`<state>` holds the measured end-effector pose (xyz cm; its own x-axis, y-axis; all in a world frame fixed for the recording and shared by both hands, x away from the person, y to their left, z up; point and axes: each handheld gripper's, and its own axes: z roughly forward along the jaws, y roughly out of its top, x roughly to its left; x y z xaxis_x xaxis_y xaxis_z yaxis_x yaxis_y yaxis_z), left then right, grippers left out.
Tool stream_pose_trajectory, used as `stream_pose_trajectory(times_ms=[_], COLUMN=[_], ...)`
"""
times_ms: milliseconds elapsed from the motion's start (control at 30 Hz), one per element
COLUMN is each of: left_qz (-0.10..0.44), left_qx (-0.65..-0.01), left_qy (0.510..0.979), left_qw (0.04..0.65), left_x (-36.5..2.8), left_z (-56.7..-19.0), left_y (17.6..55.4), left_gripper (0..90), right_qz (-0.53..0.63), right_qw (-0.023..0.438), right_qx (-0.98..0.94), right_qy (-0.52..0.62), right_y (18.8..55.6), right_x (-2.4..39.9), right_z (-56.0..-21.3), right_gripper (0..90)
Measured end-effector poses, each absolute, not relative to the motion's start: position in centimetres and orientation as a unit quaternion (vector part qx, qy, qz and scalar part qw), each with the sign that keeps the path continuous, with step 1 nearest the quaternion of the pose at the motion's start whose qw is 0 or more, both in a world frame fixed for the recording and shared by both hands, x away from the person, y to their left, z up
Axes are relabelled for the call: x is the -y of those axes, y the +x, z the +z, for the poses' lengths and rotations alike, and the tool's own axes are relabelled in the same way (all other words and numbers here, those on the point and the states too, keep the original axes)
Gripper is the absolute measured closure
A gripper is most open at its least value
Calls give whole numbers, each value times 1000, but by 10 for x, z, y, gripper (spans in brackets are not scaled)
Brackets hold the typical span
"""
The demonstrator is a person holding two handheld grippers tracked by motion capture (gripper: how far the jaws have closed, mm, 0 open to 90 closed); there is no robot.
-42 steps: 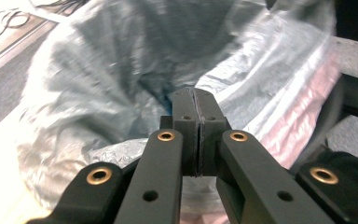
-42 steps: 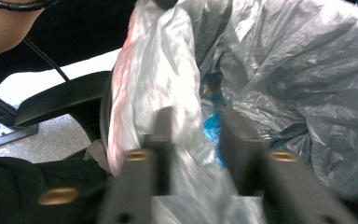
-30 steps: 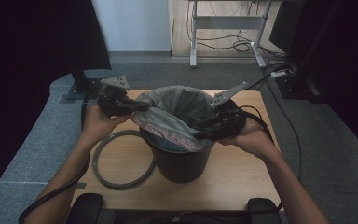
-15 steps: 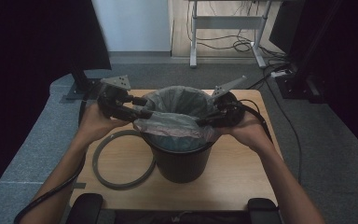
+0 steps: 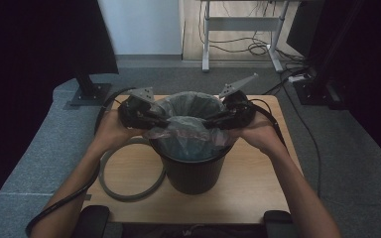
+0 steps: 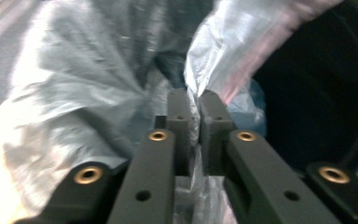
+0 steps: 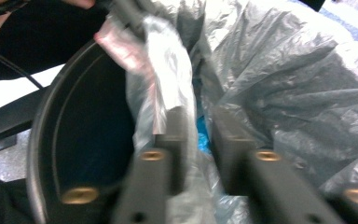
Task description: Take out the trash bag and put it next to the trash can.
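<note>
A black bin (image 5: 191, 173) stands on the wooden table (image 5: 258, 188), lined with a grey translucent bag (image 5: 191, 106). The bag's near edge is bunched across the opening between both grippers. My left gripper (image 5: 161, 121) comes in from the left. In the left gripper view it (image 6: 198, 100) is shut on a fold of the bag (image 6: 88, 84) beside the bin's dark inside (image 6: 317, 93). My right gripper (image 5: 213, 121) comes in from the right. Its jaws (image 7: 204, 116) have just been opening and now stand apart, with bag film (image 7: 284, 79) hanging between them at the bin's rim (image 7: 93, 130).
A grey ring (image 5: 129, 173) lies flat on the table left of the bin. Something blue (image 6: 244, 105) shows inside the bag. A black stand base (image 5: 87, 91) sits on the floor at back left. Desk legs (image 5: 238, 29) and cables are behind the table.
The right gripper has shifted a little away from the near rim, and both grippers have drawn closer over the bin. The bag's near edge now hangs bunched between them.
</note>
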<state>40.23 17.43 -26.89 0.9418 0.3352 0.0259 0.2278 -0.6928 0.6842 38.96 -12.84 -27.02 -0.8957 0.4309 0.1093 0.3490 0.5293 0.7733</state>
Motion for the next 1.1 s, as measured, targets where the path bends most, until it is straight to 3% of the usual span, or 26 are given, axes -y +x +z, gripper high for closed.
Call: stream_pose_trajectory(times_ms=[167, 367, 467, 600, 733, 767, 800, 833, 867, 900, 967, 1033, 1100], left_qz=[87, 85, 78, 70, 75, 79, 83, 75, 64, 64, 36, 31, 33], left_qx=[-201, -240, -253, -270, -288, -296, -306, -320, -328, -328, -336, -329, -312], left_qy=[895, 877, 873, 874, 879, 879, 879, 875, 873, 873, 873, 875, 881], left_qw=[388, 407, 410, 398, 373, 366, 358, 356, 355, 355, 353, 354, 355], left_x=[-188, -204, -209, -208, -202, -201, -200, -200, -201, -201, -201, -200, -196], left_z=[-266, -261, -259, -263, -271, -273, -274, -277, -278, -278, -281, -282, -281], left_y=[413, 425, 431, 442, 451, 453, 456, 460, 463, 463, 468, 468, 466], left_gripper=[872, 873, 869, 817, 732, 665, 593, 488, 459, 427, 427, 496, 568], right_qz=[430, 421, 415, 402, 394, 392, 390, 390, 391, 391, 395, 388, 382], right_qw=[46, 42, 48, 85, 91, 93, 94, 102, 110, 110, 128, 153, 158], right_qx=[-874, -879, -879, -877, -877, -877, -877, -874, -872, -872, -864, -855, -853], right_qy=[223, 221, 228, 251, 261, 261, 263, 269, 274, 274, 286, 309, 317], right_y=[383, 379, 379, 387, 395, 399, 401, 404, 405, 405, 410, 417, 420], right_x=[132, 140, 144, 150, 152, 152, 152, 152, 153, 153, 154, 157, 158], right_z=[-269, -271, -273, -274, -278, -279, -280, -281, -282, -282, -282, -284, -285], right_gripper=[514, 511, 578, 787, 796, 795, 771, 677, 607, 607, 472, 309, 263])
